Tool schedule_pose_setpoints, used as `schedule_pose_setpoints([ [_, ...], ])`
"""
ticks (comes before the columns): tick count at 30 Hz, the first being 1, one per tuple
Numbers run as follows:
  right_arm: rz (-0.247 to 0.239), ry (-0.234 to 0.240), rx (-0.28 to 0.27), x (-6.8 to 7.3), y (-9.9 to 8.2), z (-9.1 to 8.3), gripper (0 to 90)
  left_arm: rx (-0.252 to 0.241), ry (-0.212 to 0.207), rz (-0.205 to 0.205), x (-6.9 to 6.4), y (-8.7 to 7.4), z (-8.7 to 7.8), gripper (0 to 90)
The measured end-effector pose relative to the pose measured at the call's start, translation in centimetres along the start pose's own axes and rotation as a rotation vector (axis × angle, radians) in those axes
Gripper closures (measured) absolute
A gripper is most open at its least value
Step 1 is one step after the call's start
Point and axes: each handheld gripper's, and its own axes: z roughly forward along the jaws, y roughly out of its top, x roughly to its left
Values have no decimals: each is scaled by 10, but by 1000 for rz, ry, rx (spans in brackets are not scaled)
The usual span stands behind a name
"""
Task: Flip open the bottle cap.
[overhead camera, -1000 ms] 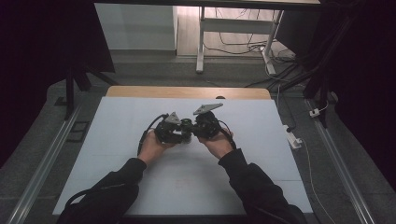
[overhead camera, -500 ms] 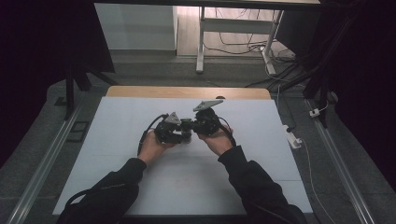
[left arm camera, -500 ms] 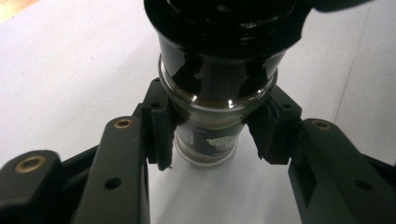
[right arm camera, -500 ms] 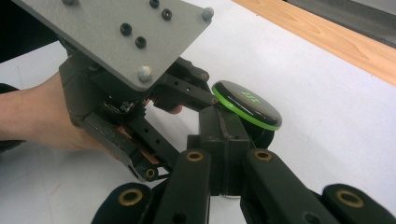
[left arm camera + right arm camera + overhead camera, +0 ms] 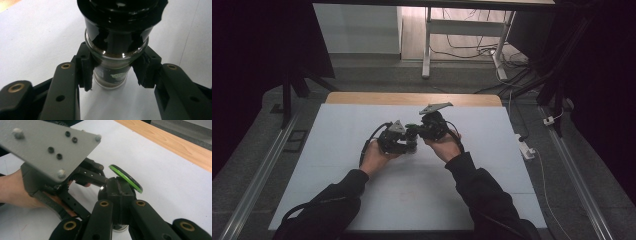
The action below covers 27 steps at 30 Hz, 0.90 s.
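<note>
While my left gripper (image 5: 113, 75) clamps its black pads (image 5: 86, 67) on the waist of a small clear glass jar (image 5: 112, 72) of dark brown powder, the jar stands on the white table top (image 5: 492, 175) near its middle. My right gripper (image 5: 120, 197) has its jaws shut on the jar's black cap with a green rim (image 5: 126, 178), which sits tilted. Both grippers meet over the jar in the high view.

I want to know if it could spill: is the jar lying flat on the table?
No, the jar is held up between the left gripper pads, its bottom hanging above the white table.
</note>
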Motion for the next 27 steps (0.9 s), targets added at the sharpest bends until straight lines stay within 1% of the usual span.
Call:
schedule_pose_setpoints([
  [8, 8, -10, -10, -7, 5, 4, 899, 1, 1, 3, 0, 0, 0, 538],
  [14, 26, -24, -3, -13, 4, 8, 899, 2, 0, 1, 0, 0, 0, 538],
  [16, 38, -21, -1, -14, 3, 8, 899, 3, 0, 1, 0, 0, 0, 538],
  [22, 26, -10, 1, -11, 3, 6, 897, 6, 2, -5, 0, 1, 0, 536],
  [25, 9, -1, 2, -9, 3, 6, 894, 6, 1, -12, 0, 1, 0, 534],
  [27, 4, 1, 3, -7, 4, 5, 854, 7, 0, -17, 0, 1, 0, 530],
])
